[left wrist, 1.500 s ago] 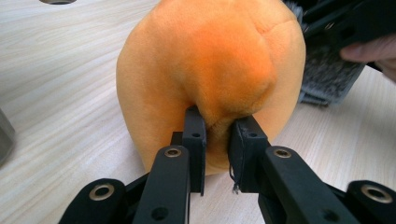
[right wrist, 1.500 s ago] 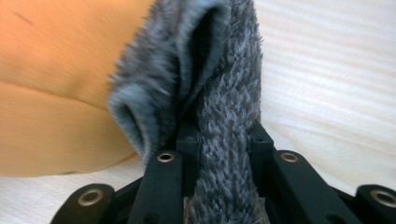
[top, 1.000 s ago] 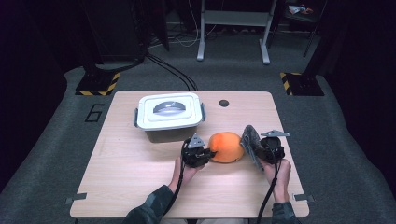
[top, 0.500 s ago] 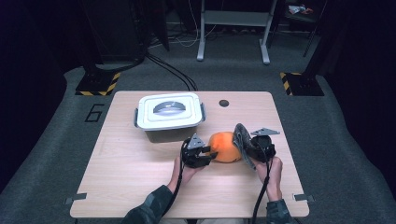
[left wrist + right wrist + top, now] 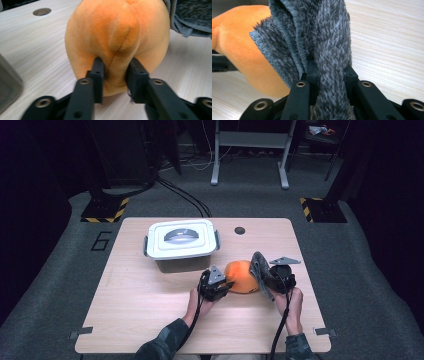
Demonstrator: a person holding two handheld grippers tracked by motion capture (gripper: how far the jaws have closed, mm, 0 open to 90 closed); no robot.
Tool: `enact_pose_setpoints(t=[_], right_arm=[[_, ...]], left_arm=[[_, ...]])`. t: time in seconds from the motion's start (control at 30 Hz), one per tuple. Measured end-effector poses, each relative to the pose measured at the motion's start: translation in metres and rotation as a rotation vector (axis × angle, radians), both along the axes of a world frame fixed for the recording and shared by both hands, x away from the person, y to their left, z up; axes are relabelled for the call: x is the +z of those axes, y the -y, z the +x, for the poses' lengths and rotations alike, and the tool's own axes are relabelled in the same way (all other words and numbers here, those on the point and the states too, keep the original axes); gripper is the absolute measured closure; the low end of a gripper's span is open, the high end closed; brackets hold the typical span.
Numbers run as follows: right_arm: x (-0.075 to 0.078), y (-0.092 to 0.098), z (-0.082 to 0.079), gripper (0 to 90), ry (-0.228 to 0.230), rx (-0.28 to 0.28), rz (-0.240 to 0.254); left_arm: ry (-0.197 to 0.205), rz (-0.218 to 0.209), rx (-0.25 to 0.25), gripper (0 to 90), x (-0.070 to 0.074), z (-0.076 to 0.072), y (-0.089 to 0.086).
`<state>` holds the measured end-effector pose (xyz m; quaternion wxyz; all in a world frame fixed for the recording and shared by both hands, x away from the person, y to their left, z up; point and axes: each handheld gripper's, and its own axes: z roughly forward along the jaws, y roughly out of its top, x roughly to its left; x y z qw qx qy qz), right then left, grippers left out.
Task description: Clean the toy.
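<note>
Dark lab floor with cable runs and hazard-striped feet surrounds a pale wood-grain surface (image 5: 150, 320). Lidded grey container (image 5: 181, 244) sits toward its far left, lid on, well apart from the work.

Work in hand: wiping an orange plush ball (image 5: 241, 276) with a grey fluffy cloth (image 5: 260, 270). Ball rests on the surface near the middle, between the two hands.

Left gripper (image 5: 216, 287): its fingers (image 5: 98, 75) pinch a raised fold of the ball's fabric. They have just been closing, after a brief widening, with the fold between them; in the left gripper view both pads press into the pinched ridge. Gap is narrow. Reading: a re-grip, now holding the ball steady.

Right gripper (image 5: 272, 279): fingers (image 5: 312, 72) closed tight on a bunched part of the cloth, which stands up out of them. In the right gripper view the cloth's hemmed edge lies against the ball's flank; high view agrees, cloth touching the ball's right side.

Step, as judged: mid-wipe, or about to stroke. Left holds, right applies the cloth. How much of the ball has been covered I cannot tell.

Next move calls for:
- right hand dragging the cloth across the ball's curve while keeping contact, not lifting off;
- left pinch firm enough that the soft ball does not roll or get pushed toward the left hand;
- probably turning the ball by its fold to present a fresh side.

Risk: plush fold slipping out of the narrow pinch under sideways load.
</note>
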<state>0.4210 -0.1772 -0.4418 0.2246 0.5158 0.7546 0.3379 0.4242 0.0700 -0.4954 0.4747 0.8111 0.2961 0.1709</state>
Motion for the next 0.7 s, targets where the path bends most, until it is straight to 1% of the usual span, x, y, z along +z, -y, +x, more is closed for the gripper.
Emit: enact_pose_setpoints(t=[0.07, 0.13, 0.17, 0.2, 0.23, 0.27, 0.33, 0.37, 0.4, 0.43, 0.53, 0.57, 0.63, 0.67, 0.7], right_arm=[[0.001, 0.003, -0.003, 73.6, 0.007, -0.011, -0.003], [0.003, 0.006, -0.005, 73.6, 0.009, -0.011, 0.003], [0.004, 0.007, -0.007, 73.6, 0.015, -0.015, 0.001], [0.006, 0.007, -0.009, 73.6, 0.02, -0.014, 0.005], [0.009, 0.007, -0.011, 73.6, 0.028, -0.014, 0.005], [0.012, 0.007, -0.013, 73.6, 0.04, -0.001, 0.001], [0.02, 0.002, -0.018, 73.6, 0.056, 0.011, -0.002], [0.026, -0.002, -0.022, 73.6, 0.07, 0.037, 0.002], [0.028, -0.004, -0.024, 73.5, 0.073, 0.046, -0.002], [0.031, -0.007, -0.026, 73.5, 0.08, 0.054, -0.004], [0.04, -0.022, -0.033, 73.5, 0.1, 0.106, -0.002], [0.04, -0.027, -0.033, 73.5, 0.106, 0.126, -0.007], [0.037, -0.037, -0.028, 73.2, 0.088, 0.147, -0.026], [0.034, -0.04, -0.026, 73.3, 0.079, 0.148, -0.035], [0.031, -0.044, -0.023, 73.4, 0.077, 0.137, -0.045]], left_arm=[[-0.007, -0.012, 0.0, 76.1, 0.002, 0.0, 0.001], [-0.026, -0.042, -0.001, 77.9, 0.005, 0.0, 0.001], [-0.038, -0.05, -0.003, 78.4, 0.007, 0.0, 0.0], [-0.049, -0.066, -0.001, 78.9, 0.009, 0.0, 0.0], [-0.059, -0.072, -0.004, 79.2, 0.011, 0.0, 0.0], [-0.06, -0.074, -0.004, 79.4, 0.012, -0.001, 0.0], [-0.087, -0.093, -0.011, 79.5, 0.016, -0.003, -0.001], [-0.089, -0.101, -0.009, 79.6, 0.017, -0.004, -0.001], [-0.092, -0.1, -0.015, 79.7, 0.018, -0.005, -0.001], [-0.105, -0.111, -0.013, 79.7, 0.019, -0.006, -0.001], [-0.126, -0.127, -0.02, 79.7, 0.021, -0.01, -0.001], [-0.129, -0.127, -0.021, 79.6, 0.02, -0.01, -0.001], [-0.134, -0.119, -0.024, 79.4, 0.02, -0.01, -0.001], [-0.139, -0.116, -0.016, 79.3, 0.019, -0.01, 0.0], [-0.143, -0.109, -0.015, 79.1, 0.018, -0.008, 0.0]])
